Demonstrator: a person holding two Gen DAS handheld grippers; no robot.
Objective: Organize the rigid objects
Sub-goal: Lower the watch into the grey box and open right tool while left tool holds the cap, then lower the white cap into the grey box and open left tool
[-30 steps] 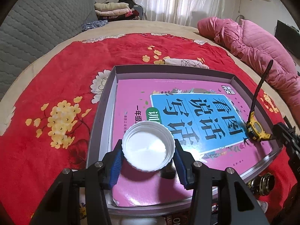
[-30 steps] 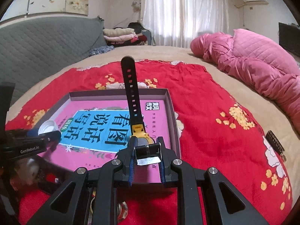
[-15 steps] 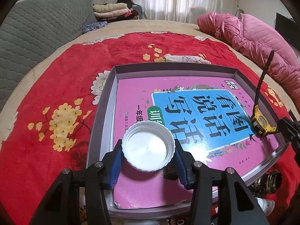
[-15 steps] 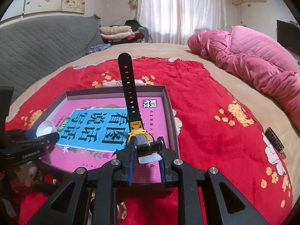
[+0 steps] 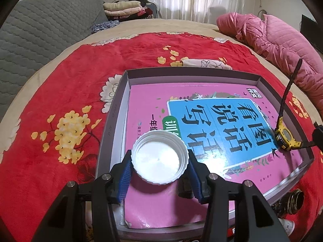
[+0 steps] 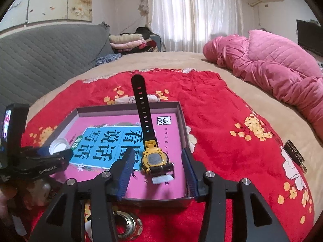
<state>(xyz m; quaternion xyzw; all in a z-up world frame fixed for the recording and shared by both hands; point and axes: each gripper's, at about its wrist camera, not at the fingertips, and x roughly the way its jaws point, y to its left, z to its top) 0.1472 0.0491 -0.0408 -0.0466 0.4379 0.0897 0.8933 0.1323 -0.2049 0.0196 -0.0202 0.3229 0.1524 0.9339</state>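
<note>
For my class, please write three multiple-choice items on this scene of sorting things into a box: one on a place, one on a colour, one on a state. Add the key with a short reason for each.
1. Where does the pink book lie?
A. inside the grey box
B. on the pink quilt
C. on the grey sofa

2. What colour is the case of the watch?
A. red
B. yellow
C. white

3. How does the left claw stand?
A. open and empty
B. shut on the watch
C. shut on the white cap

Key:
1 A, the box walls run round the book on all sides.
2 B, the case is yellow and the strap black.
3 C, both blue pads press on the cap's rim.

The right claw has just been opening; the watch stands between its pads, which no longer touch it.
</note>
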